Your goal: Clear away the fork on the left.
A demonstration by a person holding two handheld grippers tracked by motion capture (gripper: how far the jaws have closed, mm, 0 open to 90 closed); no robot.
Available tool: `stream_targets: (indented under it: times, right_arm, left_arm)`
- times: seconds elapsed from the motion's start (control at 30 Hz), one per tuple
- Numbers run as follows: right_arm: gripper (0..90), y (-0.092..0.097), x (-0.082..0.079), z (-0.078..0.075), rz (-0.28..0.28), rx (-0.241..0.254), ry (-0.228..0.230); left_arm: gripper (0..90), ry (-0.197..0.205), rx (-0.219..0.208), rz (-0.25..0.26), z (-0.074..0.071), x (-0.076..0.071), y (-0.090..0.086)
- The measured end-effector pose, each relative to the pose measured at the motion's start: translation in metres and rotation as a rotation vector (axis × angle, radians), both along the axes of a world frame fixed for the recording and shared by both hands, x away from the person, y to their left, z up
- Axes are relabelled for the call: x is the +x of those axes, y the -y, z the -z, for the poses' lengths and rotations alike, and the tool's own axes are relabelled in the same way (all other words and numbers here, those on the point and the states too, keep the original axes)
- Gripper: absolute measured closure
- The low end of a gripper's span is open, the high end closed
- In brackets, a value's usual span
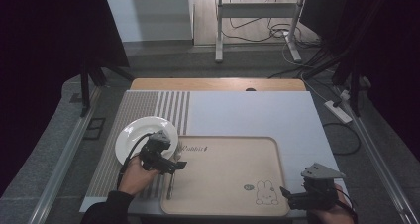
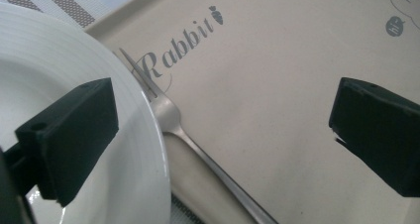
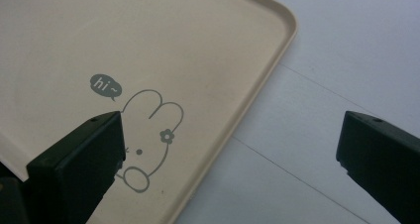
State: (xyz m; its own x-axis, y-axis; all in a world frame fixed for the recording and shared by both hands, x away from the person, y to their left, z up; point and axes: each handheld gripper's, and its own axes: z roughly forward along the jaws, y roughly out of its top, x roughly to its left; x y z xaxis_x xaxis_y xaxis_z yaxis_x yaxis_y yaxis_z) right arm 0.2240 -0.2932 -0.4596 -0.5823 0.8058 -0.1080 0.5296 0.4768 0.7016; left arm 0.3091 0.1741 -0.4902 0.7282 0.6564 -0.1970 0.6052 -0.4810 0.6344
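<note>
A beige tray [image 1: 228,154] with a rabbit drawing lies on the white mat. A white plate [image 1: 136,135] sits just left of it, its rim at the tray's left edge. A metal fork [image 2: 198,149] lies along the tray's left side, tines near the "Rabbit" print. My left gripper [image 1: 174,165] hovers open over the plate's edge and the fork, with the plate [image 2: 64,70] under one jaw. My right gripper [image 1: 286,195] is open at the tray's near right corner [image 3: 277,50], jaws straddling the rim, nothing held.
A striped grey placemat [image 1: 143,107] lies under the plate at the left. The wooden table edge [image 1: 218,84] runs along the back. Beyond stand a metal frame [image 1: 257,16] and floor cables; a power strip [image 1: 338,111] lies at the right.
</note>
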Motion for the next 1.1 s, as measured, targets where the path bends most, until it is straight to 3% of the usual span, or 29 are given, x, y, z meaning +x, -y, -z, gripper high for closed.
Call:
stream_targets:
  times: [0.13,0.67,1.1]
  right_arm:
    - [0.0,0.0,0.0,0.0,0.001,0.0,-0.001]
    - [0.0,0.0,0.0,0.0,0.008,-0.002,0.004]
    - [0.0,0.0,0.0,0.0,0.016,0.001,0.007]
  left_arm:
    - [0.1,0.02,0.0,-0.018,-0.001,-0.004,-0.007]
    - [0.1,0.027,-0.097,-0.097,0.001,-0.025,-0.043]
    - [0.0,0.043,-0.08,-0.143,0.002,-0.047,-0.066]
